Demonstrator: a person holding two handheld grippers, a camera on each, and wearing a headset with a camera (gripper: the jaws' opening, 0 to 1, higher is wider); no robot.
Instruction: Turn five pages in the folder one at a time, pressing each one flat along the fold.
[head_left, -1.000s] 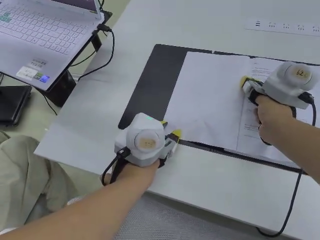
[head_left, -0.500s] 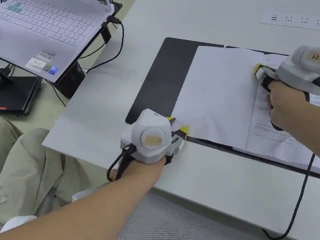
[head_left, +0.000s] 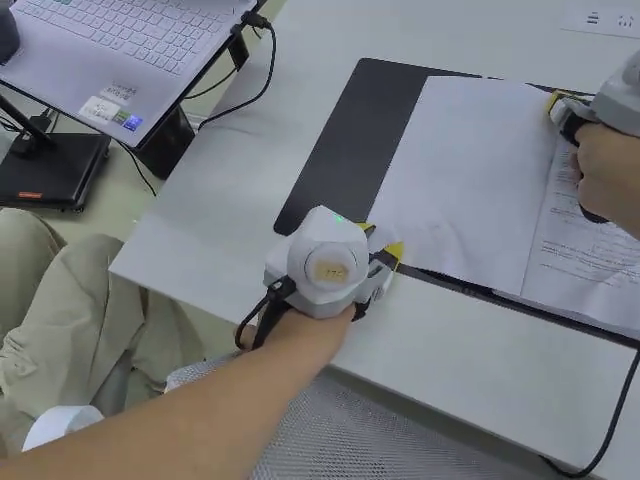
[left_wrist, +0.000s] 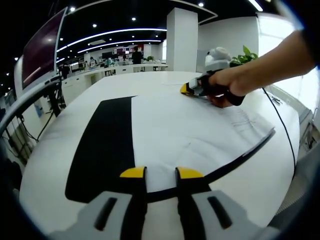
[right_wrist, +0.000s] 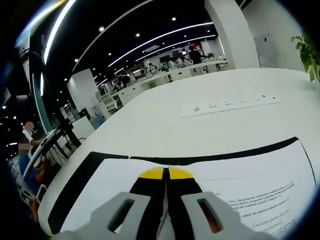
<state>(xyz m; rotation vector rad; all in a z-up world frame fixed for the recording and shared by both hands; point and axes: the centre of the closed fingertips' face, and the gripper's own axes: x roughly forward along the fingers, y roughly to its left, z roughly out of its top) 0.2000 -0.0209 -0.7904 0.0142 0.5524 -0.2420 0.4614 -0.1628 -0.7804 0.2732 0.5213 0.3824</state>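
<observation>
White table (head_left: 215, 215), open office behind.
- Left gripper (left_wrist: 161, 172): fingers slightly apart, nothing between, tips at near edge of blank page (left_wrist: 170, 125).
- Right gripper (right_wrist: 165, 173): fingers pressed together, tips down on paper by fold, far end.
- Folder (head_left: 345, 150): open mid-table, black cover left, printed page (head_left: 590, 250) right.
- Progress: looks like pressing step on one turned page. Count so far can't tell; more turns likely left.
- Head view adds laptop (head_left: 130, 40) far left.
- Right gripper view adds power strip (right_wrist: 235, 104) beyond folder.
- Left gripper view shows right gripper from the front.
</observation>
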